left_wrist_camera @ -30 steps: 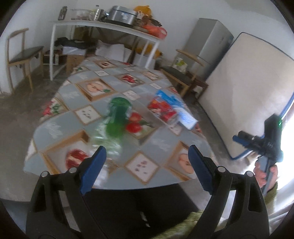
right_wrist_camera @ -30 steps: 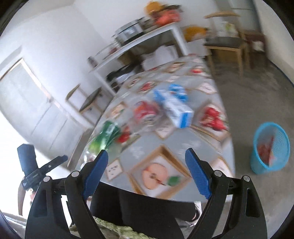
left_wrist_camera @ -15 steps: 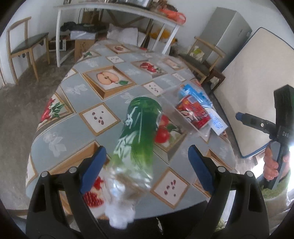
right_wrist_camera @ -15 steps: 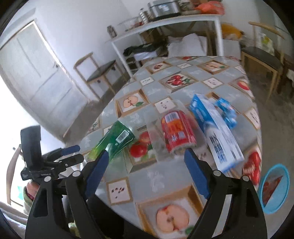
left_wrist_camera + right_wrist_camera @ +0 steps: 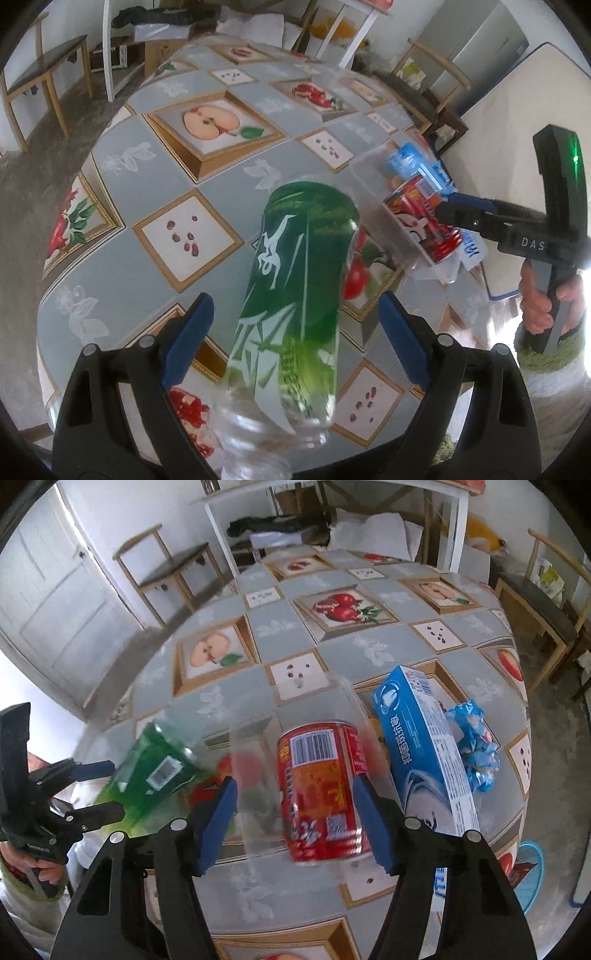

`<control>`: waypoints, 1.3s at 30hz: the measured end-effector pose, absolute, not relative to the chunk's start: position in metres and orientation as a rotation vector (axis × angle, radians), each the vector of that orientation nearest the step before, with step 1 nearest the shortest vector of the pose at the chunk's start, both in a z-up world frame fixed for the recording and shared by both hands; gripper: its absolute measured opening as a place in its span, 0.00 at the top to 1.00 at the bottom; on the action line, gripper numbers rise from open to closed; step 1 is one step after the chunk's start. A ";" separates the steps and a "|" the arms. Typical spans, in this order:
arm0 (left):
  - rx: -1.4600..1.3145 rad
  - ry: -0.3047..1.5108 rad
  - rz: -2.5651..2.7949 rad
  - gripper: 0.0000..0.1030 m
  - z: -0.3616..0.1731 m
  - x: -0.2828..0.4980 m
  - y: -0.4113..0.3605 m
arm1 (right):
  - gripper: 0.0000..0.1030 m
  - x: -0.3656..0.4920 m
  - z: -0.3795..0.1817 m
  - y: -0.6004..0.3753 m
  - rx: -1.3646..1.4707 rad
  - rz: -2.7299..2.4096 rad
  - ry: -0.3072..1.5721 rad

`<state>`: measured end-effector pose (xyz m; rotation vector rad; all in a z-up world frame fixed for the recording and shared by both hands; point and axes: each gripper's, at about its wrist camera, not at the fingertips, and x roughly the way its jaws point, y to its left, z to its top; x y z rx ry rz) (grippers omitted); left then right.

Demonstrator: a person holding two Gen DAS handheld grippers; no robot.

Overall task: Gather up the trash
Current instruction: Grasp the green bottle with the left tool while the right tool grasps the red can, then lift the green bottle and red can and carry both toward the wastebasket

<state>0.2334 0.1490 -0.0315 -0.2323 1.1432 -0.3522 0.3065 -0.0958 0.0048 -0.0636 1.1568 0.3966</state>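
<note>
On glossy tablecloth (image 5: 122, 155) | left tool (image 5: 295, 332) apart, green-labelled clear bottle (image 5: 295, 288) | right tool (image 5: 295, 823) apart, red cylindrical can (image 5: 321, 790)

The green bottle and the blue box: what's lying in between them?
A red can inside a clear plastic container lies between the green bottle and blue box, seen in the right wrist view.

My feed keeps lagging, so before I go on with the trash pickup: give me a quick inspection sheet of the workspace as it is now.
Surface: table under a fruit-print cloth.
Job's things: green bottle lying down; red can inside a clear container; blue box; blue wrapper.
Clutter: nothing seen beyond these.
Grippers: left gripper open, fingers either side of the bottle; right gripper open, straddling the can.
Cables: nothing seen.
Surroundings: blue bin on the floor, wooden chair, white shelf table.
</note>
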 end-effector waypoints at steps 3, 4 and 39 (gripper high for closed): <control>-0.218 1.168 -0.348 0.21 -0.038 0.241 0.146 | 0.38 0.314 -0.001 -0.091 -0.109 0.383 1.175; -0.218 1.174 -0.349 0.23 -0.039 0.243 0.145 | 0.38 0.316 -0.002 -0.090 -0.117 0.383 1.182; -0.308 1.175 -0.342 0.47 -0.038 0.244 0.145 | 0.39 0.327 -0.011 -0.091 -0.139 0.399 1.210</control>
